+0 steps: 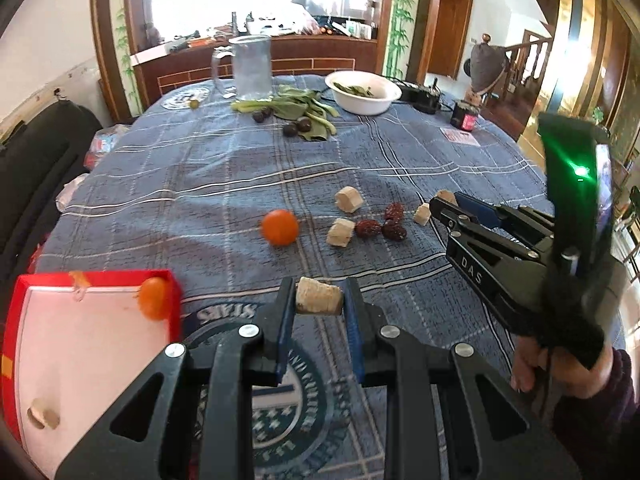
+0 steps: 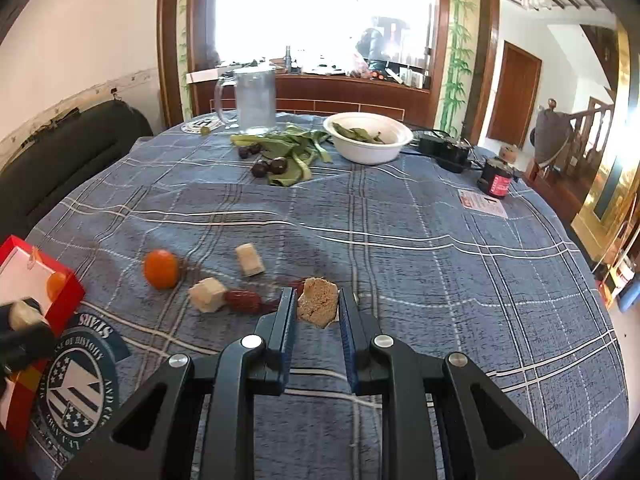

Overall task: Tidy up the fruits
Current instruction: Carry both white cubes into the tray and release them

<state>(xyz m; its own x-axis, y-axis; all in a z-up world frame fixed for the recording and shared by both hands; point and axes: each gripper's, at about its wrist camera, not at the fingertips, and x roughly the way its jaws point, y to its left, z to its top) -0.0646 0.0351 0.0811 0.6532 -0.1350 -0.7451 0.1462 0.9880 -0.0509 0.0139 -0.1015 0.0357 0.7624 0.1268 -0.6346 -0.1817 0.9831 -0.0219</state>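
The left gripper [image 1: 319, 300] is clamped on a pale cut chunk [image 1: 319, 295]; the long axis of this chunk goes across, from one finger to the other, just right of the red box [image 1: 173, 286]. The box is cut off by the frame edge. Inside it an orange fruit [image 1: 154, 298] lies against the far wall and a round pale piece [image 1: 43, 418] is near the front.

The right gripper [image 2: 318, 306] is closed on a brownish chunk [image 2: 317, 302], cut face toward the camera. It partly hides the red dates [image 2: 244, 301]. Another orange fruit [image 2: 161, 269] and two pale chunks [image 2: 208, 294] lie on the blue checked cloth [image 2: 440, 280].
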